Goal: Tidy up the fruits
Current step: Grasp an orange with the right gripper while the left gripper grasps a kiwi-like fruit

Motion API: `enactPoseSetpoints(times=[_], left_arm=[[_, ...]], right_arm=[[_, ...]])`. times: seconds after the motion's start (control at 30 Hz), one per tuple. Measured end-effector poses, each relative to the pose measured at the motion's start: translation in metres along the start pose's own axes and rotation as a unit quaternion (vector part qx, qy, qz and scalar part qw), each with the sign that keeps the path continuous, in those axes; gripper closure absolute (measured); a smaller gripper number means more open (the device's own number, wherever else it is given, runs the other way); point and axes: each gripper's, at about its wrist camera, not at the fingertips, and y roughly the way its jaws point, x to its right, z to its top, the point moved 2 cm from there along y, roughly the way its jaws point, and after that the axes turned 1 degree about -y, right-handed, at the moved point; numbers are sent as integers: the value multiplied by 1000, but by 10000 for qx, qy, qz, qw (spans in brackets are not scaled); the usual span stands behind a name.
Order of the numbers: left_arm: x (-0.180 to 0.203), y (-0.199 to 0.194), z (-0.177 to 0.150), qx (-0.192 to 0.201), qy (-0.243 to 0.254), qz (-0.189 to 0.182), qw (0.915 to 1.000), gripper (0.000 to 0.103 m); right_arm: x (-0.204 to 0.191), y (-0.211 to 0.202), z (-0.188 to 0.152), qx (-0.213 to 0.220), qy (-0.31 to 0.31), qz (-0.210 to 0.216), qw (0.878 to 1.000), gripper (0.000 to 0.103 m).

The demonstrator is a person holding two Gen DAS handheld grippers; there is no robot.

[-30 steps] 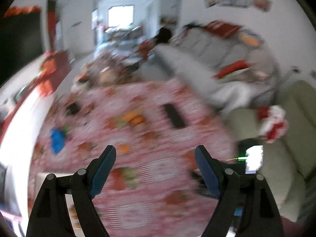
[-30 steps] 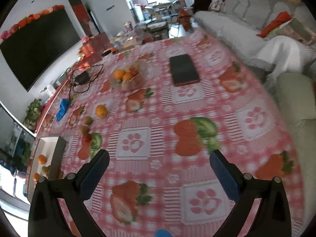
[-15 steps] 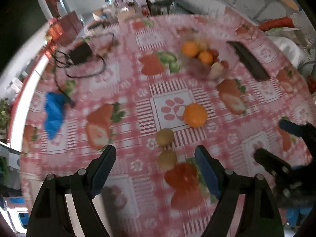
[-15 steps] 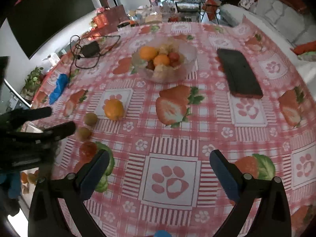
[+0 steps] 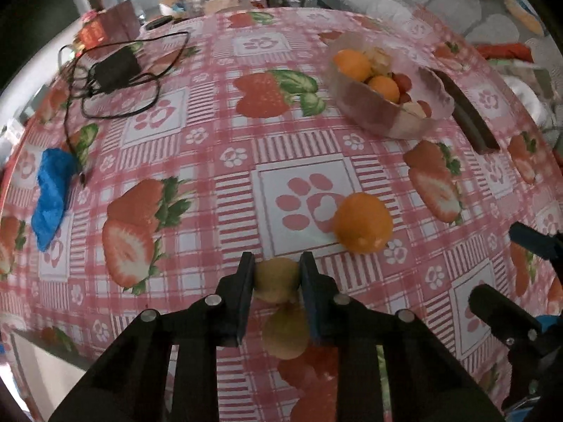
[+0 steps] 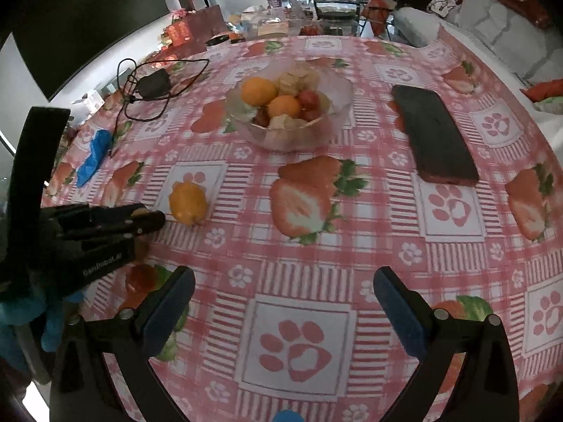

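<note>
1. Half a second ago the left gripper (image 5: 276,274) stood wide open above 2 small brown fruits; its fingers have now closed in on the nearer-to-the-bowl one, a kiwi (image 5: 276,279), and press it from both sides.
2. The right gripper (image 6: 283,299) has barely changed — its blue-padded fingers (image 6: 169,311) stand wide apart over the tablecloth (image 6: 299,246) with nothing between them.
3. The kiwi sits right at the tips of the left gripper's fingers, touching both pads. A second kiwi (image 5: 285,334) lies just behind it, further back between the fingers and seemingly on the cloth; whether the 2 fruits touch is hard to tell.
4. The gripped kiwi looks roundish from this angle, so which way its long axis runs cannot be told.
5. An orange (image 5: 362,223) lies on the cloth just ahead and right of the left gripper, apart from it.
6. Further off stands a clear bowl (image 6: 337,84) holding oranges, small red fruits and pale husked ones — well apart from both grippers.
7. A dark flat case (image 6: 434,137) lies right of the bowl; a black charger with its cord (image 5: 114,66) and a blue cloth (image 5: 52,193) lie on the left side.
</note>
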Motion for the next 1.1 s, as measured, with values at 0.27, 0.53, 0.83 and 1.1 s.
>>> enactPoseSetpoints(times=[0.27, 0.53, 0.83, 1.1], left_arm=[[-35, -46, -25, 511, -824, -209, 9951, 75], [-39, -77, -59, 726, -839, -347, 9932, 74], [-11, -95, -101, 887, -547, -281, 9942, 74], [23, -99, -154, 733, -417, -258, 9961, 74]], right_arm=[[-36, 22, 24, 135, -229, 169, 9995, 1], [-74, 59, 38, 111, -686, 15, 9976, 39], [-62, 41, 13, 157, -648, 1, 9978, 67], [-35, -20, -71, 101, -205, 142, 9996, 67]])
